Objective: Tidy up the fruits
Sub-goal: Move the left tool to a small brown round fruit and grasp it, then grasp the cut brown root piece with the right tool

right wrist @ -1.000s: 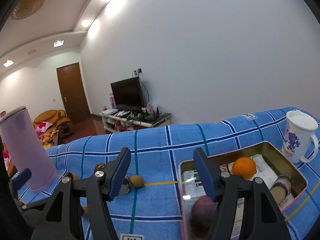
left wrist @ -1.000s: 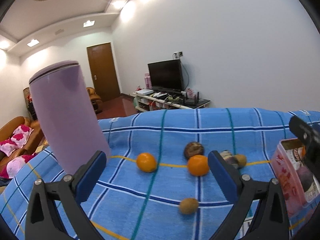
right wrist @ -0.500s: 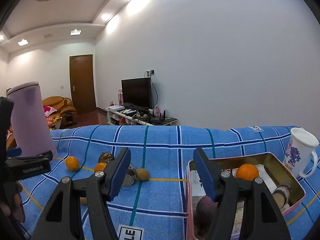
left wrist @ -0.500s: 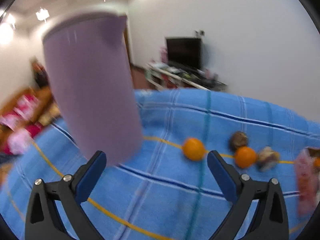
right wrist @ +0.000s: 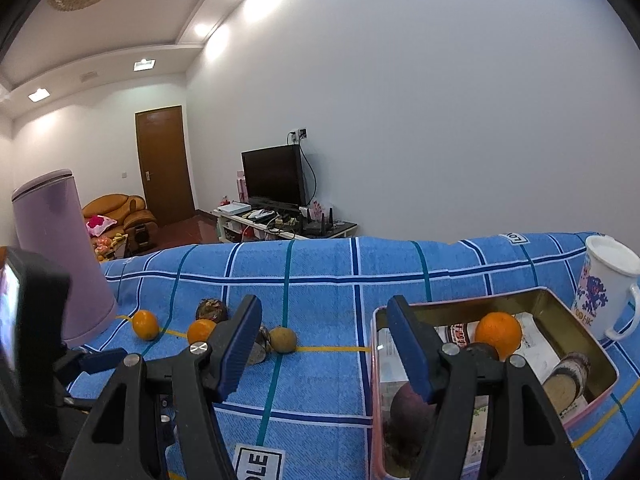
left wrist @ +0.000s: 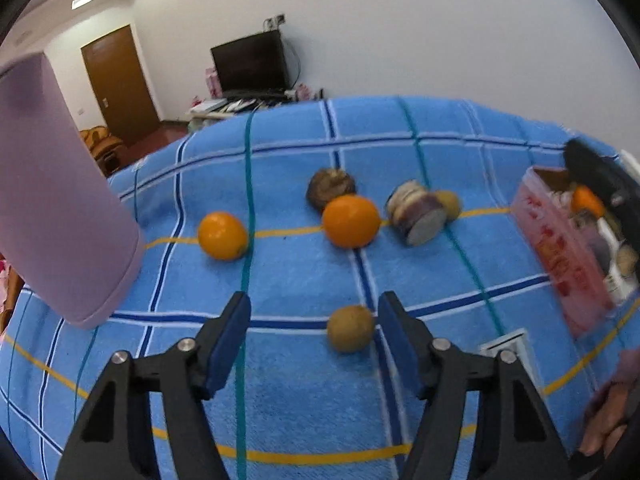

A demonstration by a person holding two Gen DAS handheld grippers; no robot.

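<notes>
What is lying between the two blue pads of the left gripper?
In the left wrist view, the left gripper is open; a small brown kiwi-like fruit lies on the blue checked cloth, near its right pad.

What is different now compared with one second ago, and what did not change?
The left gripper swung left toward the purple cylinder, then came back and lowered toward the kiwi near its right finger; its jaws narrowed but hold nothing. The right gripper stayed open by the tin box. No fruit moved.

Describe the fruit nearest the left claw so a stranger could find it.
On the blue checked cloth, look nearer than the row of oranges. The small brown kiwi lies alone by the left claw, dull and fuzzy, unlike the two bright oranges.
</notes>
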